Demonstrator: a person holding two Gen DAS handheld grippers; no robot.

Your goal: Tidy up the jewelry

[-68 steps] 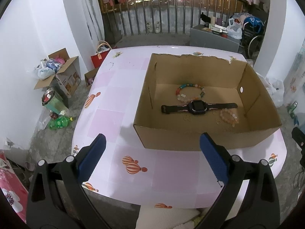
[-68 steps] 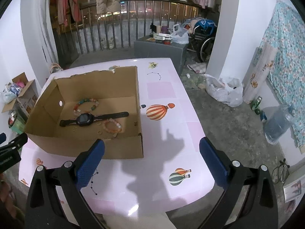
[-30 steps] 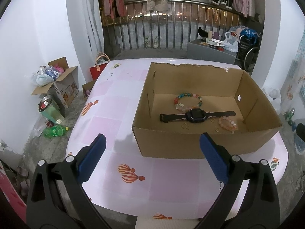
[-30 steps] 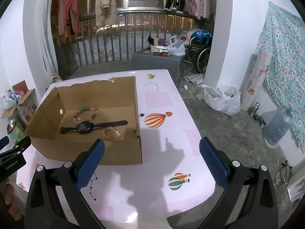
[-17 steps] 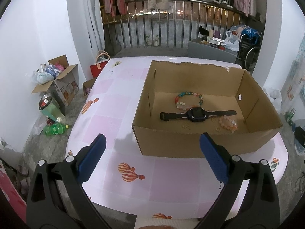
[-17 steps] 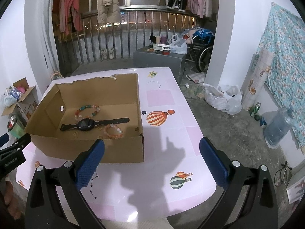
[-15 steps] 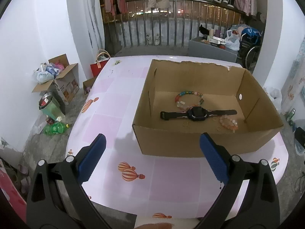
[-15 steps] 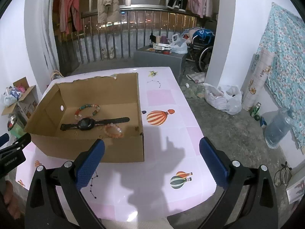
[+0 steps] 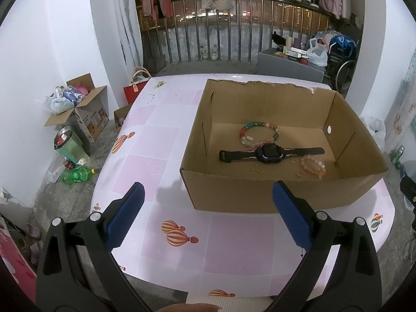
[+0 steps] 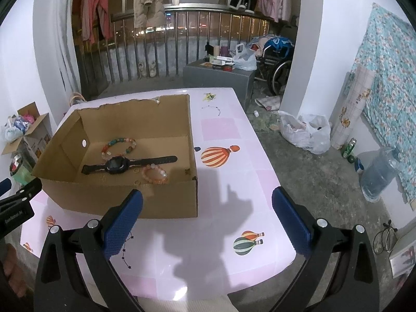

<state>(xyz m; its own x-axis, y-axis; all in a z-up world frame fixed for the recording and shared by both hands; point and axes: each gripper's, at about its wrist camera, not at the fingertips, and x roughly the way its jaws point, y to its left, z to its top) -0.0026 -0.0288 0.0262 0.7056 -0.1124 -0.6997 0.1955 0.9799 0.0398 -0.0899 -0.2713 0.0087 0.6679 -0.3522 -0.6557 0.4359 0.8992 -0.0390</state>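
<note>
Both of your grippers hang over the near edge of the pink table (image 9: 156,140), well short of the cardboard box (image 9: 260,195), and both are empty: the left gripper (image 9: 208,215) has its blue pads spread wide with nothing between them, and the right gripper (image 10: 206,218) is spread the same way. Everything you are sorting lies on the box floor. The black watch (image 9: 270,153) lies flat across the middle with its strap stretched out to both sides; the multicoloured bead bracelet (image 9: 258,134) sits just behind it, touching or nearly touching the watch, and the pink bead bracelet (image 9: 313,166) lies near the right end of the strap. A few small gold rings (image 9: 256,167) are scattered in front of the watch; they are too small to tell their exact number. Expect all of it to be light. The watch is probably your easiest hold: pinch the stiff case or the strap right beside it, since the strap ends will likely flop. The bracelets are loose loops of hard, smooth beads that may roll under the pads, so close across one side of the loop and let the rest dangle. The rings lie flat and thin and will likely slip; come down steeply, and mind the box walls.
</note>
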